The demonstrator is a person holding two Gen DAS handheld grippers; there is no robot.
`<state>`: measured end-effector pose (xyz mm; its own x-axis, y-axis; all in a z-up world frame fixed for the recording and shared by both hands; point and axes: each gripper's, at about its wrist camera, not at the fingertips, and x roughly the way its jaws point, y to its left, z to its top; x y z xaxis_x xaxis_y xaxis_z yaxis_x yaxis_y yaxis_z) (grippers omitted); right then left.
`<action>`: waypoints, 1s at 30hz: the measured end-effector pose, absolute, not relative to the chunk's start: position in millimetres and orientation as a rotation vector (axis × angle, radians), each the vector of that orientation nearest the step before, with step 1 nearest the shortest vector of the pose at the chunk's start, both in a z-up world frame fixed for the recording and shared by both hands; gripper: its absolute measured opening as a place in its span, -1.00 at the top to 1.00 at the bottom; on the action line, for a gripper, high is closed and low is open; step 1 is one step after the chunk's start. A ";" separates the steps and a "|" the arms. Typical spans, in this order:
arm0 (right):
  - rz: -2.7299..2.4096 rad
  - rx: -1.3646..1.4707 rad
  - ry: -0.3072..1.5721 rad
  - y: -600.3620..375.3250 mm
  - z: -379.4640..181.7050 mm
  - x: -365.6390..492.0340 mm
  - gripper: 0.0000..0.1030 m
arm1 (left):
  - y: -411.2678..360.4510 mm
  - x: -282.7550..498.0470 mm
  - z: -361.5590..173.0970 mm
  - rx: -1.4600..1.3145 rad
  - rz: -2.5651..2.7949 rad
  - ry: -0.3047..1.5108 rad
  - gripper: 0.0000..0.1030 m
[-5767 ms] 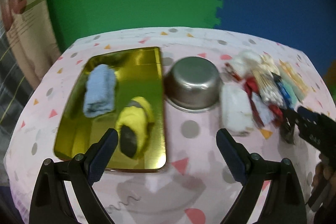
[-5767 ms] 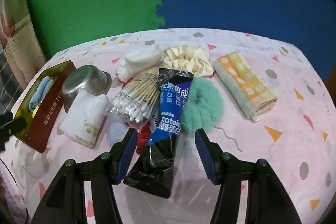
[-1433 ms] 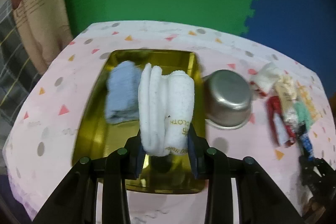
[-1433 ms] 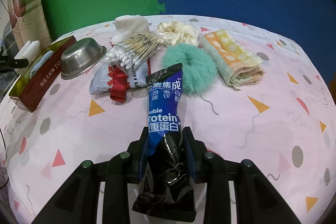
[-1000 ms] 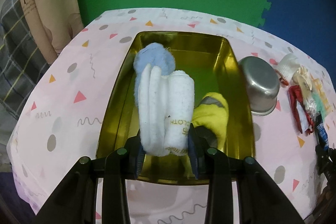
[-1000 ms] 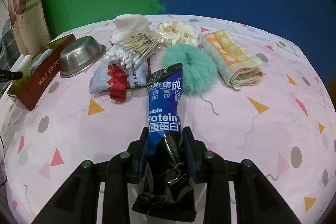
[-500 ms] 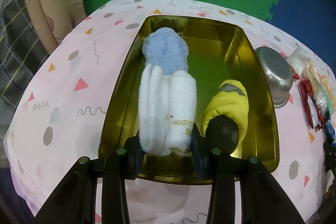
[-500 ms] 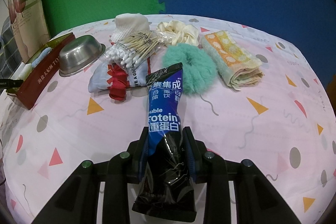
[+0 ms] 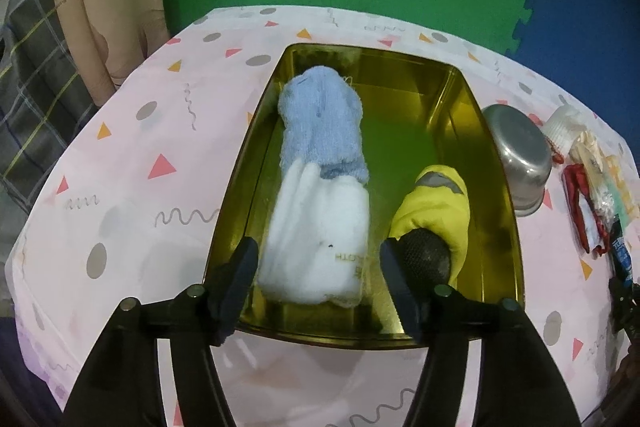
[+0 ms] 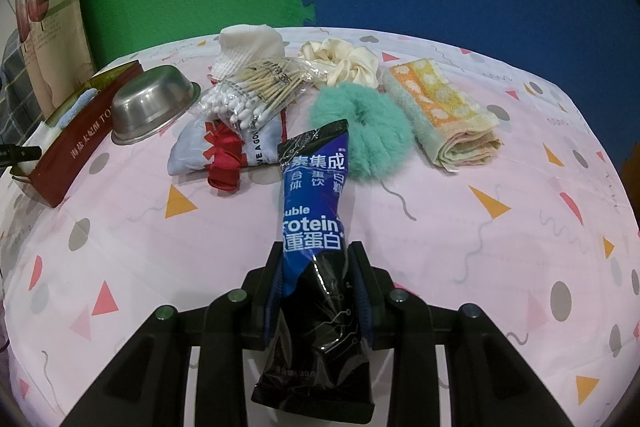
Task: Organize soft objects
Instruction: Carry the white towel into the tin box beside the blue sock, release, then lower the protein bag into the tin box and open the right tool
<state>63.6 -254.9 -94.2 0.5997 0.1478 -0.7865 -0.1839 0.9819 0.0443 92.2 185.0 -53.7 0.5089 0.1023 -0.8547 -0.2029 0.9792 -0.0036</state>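
Over the tin (image 9: 496, 187), left tongs (image 9: 320, 267) opening around white towel (image 9: 316, 247).

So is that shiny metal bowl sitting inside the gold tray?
No, the metal bowl sits upside down on the tablecloth, beside the gold tray.

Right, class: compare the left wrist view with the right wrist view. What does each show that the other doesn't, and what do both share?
Left only: the yellow glove in the gold rectangular tin, and the opening left tongs around the white rolled cloth.
Right only: the right tongs clamping the blue protein sachet, and the fluffy green scrunchie.
Both: the steel bowl and the blue rolled cloth.
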 end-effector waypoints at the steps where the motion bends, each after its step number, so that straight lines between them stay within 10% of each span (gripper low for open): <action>1: 0.191 -0.044 0.908 -254.8 -94.2 63.6 0.38 | 185.4 92.3 -52.8 -0.112 0.186 1.017 -0.21; 30: 0.173 0.018 0.861 -249.2 -66.5 49.2 0.47 | 162.8 81.2 -42.9 -0.141 0.117 0.966 -0.32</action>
<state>49.2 -249.2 -66.5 0.6387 0.1591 -0.7528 -0.1443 0.9858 0.0859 81.2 162.8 -42.9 0.5636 0.0357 -0.8253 -0.1616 0.9845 -0.0677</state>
